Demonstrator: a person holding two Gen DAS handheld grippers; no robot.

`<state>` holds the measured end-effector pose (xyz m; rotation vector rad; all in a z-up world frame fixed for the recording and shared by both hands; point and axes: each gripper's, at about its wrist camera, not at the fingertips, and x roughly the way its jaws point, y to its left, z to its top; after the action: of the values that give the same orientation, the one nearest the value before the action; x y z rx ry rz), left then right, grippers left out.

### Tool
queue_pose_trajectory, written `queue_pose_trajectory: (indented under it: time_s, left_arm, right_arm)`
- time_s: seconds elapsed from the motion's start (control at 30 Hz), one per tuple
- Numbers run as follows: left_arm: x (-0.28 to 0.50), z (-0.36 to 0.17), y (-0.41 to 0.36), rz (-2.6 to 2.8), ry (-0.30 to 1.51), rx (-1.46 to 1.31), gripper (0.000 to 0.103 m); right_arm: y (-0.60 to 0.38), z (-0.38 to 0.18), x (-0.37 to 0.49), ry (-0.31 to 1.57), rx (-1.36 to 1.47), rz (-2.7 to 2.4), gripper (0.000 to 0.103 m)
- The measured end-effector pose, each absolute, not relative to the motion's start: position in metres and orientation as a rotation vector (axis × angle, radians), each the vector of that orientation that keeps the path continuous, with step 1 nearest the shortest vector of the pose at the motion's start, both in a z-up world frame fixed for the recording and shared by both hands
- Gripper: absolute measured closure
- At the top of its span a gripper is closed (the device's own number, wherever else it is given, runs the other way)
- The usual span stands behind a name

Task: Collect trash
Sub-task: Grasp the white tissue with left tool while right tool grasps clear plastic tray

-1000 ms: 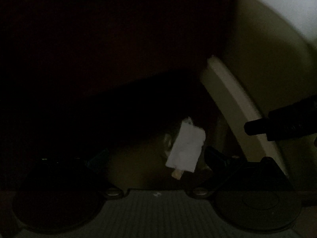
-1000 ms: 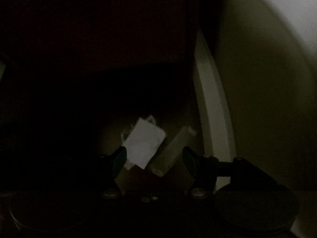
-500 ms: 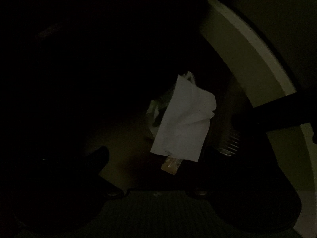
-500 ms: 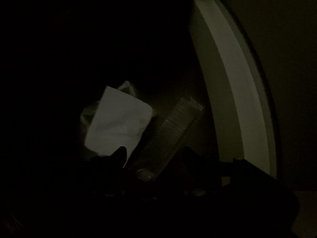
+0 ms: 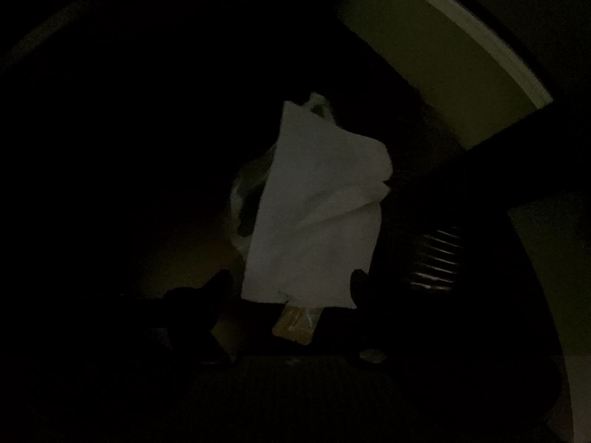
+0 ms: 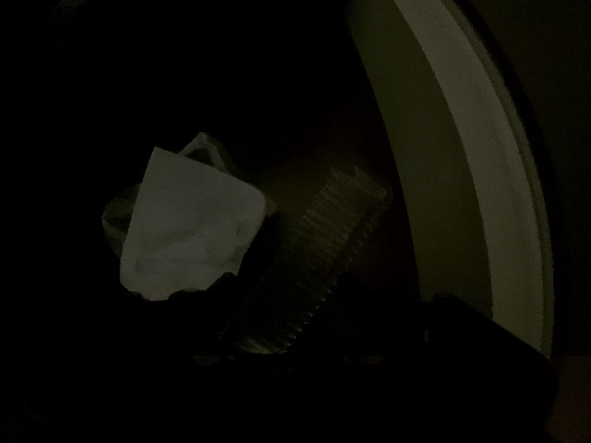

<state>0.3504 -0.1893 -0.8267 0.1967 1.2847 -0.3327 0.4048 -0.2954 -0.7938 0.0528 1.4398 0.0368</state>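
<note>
Both views look down into a very dark container whose pale curved rim [image 5: 461, 22] arcs across the upper right. In the left wrist view a crumpled white paper [image 5: 317, 221] lies inside it, over a clear plastic wrapper [image 5: 245, 199] and a small tan scrap [image 5: 295, 326]. The left gripper [image 5: 288, 288] has just been closing; its fingertips flank the paper's lower edge, pads apart from it. In the right wrist view the same paper [image 6: 192, 229] lies beside a ribbed clear plastic piece [image 6: 325, 254]. The right gripper [image 6: 280, 288] stands wide around that ribbed piece
</note>
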Motion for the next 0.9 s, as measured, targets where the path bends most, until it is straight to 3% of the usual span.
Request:
queue_pose_trajectory:
  time_s: [0.17, 0.23, 0.37, 0.43, 0.47, 0.5, 0.53, 0.6, 0.9]
  left_arm:
    - [0.352, -0.834, -0.198, -0.35, 1.29, 0.228, 0.052]
    - [0.353, -0.836, -0.2, -0.351, 1.299, 0.231, 0.066]
    - [0.352, -0.834, -0.201, -0.361, 1.301, 0.222, 0.083]
    - [0.35, -0.832, -0.202, -0.365, 1.29, 0.233, 0.091]
    - [0.348, -0.831, -0.202, -0.367, 1.285, 0.237, 0.092]
    - [0.348, -0.83, -0.202, -0.368, 1.283, 0.236, 0.092]
    - [0.347, -0.83, -0.203, -0.366, 1.281, 0.237, 0.095]
    - [0.342, -0.831, -0.204, -0.357, 1.269, 0.237, 0.097]
    - [0.329, -0.809, -0.206, -0.344, 1.242, 0.209, 0.1]
  right_arm:
    - [-0.296, -0.796, 0.404, 1.431, 0.035, 0.025, 0.045]
    - [-0.296, -0.798, 0.401, 1.431, 0.029, 0.02, 0.046]
    - [-0.294, -0.796, 0.397, 1.422, 0.015, 0.004, 0.048]
    - [-0.294, -0.795, 0.395, 1.418, -0.001, -0.006, 0.058]
    - [-0.292, -0.796, 0.394, 1.413, -0.011, -0.013, 0.061]
    - [-0.293, -0.796, 0.394, 1.413, -0.019, -0.02, 0.071]
    - [-0.294, -0.796, 0.393, 1.417, -0.021, -0.026, 0.087]
    - [-0.296, -0.796, 0.393, 1.419, -0.039, -0.059, 0.101]
    - [-0.296, -0.763, 0.371, 1.362, -0.102, -0.072, 0.102]
